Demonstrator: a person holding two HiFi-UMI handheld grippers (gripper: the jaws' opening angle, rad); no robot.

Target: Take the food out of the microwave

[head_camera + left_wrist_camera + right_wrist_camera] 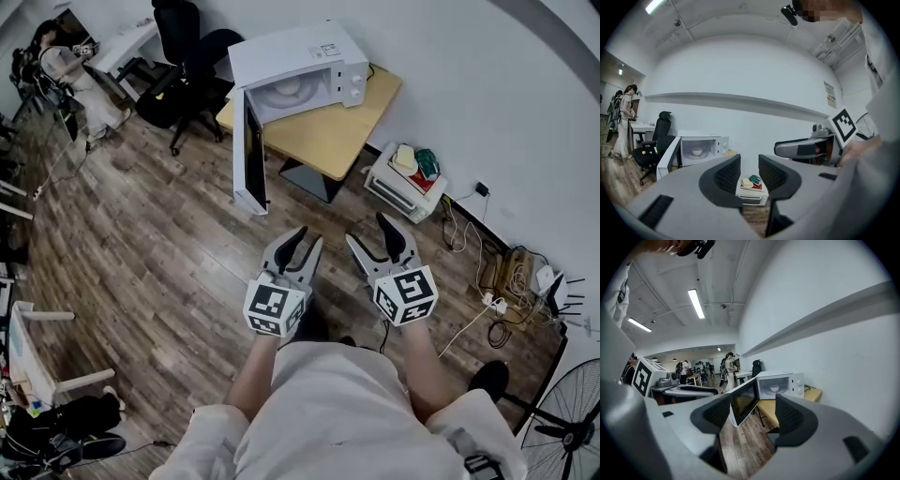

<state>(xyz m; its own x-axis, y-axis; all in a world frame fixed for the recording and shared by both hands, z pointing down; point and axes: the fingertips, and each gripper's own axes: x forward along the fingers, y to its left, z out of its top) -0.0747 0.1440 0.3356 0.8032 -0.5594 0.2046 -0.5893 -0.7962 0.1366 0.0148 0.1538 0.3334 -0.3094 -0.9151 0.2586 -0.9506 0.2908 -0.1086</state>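
A white microwave [309, 58] stands on a wooden table [337, 136] against the wall, its door [251, 155] swung wide open toward me. Inside sits a small white bowl [697, 151], which also shows in the right gripper view as a bowl [774, 388] on the turntable. Both grippers hang in the air over the wooden floor, well short of the microwave and side by side. My left gripper [310, 237] is open with nothing between its fingers. My right gripper [367, 230] is open too and holds nothing.
A small white toaster oven [405, 183] with food items on top sits on the floor right of the table. Black office chairs [187, 56] stand behind the microwave's left. Cables and a power strip [497, 281] lie along the wall, with a fan [562, 422] at the lower right.
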